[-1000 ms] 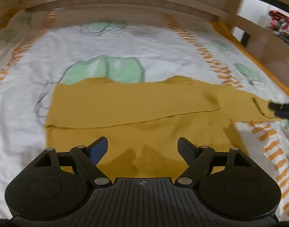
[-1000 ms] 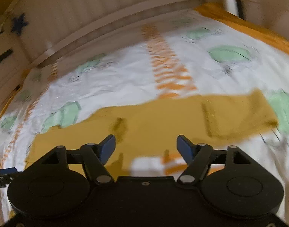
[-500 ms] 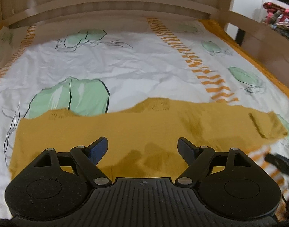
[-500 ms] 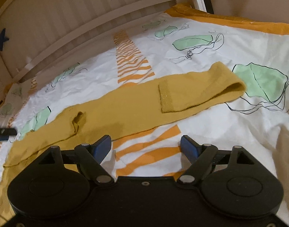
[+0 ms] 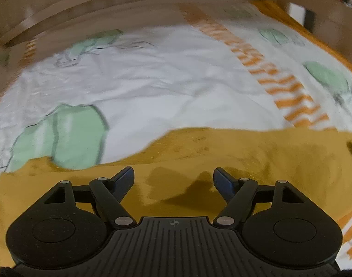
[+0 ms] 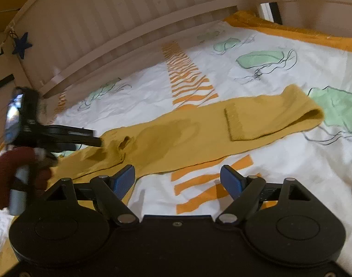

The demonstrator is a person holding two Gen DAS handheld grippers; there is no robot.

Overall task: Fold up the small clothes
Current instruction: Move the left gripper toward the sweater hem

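Both grippers hang over the garment (image 6: 199, 133) on the bed (image 6: 279, 69): left gripper (image 5: 173, 177) closing on nothing, above its body; right gripper (image 6: 178, 180) spread and empty, near its lower edge. One sleeve (image 6: 268, 117) is already folded back; the body looks unfolded yet.

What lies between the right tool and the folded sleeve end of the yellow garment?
In the right wrist view, only bare bedsheet with orange stripes separates the right tool from the sleeve end; nothing else lies there.
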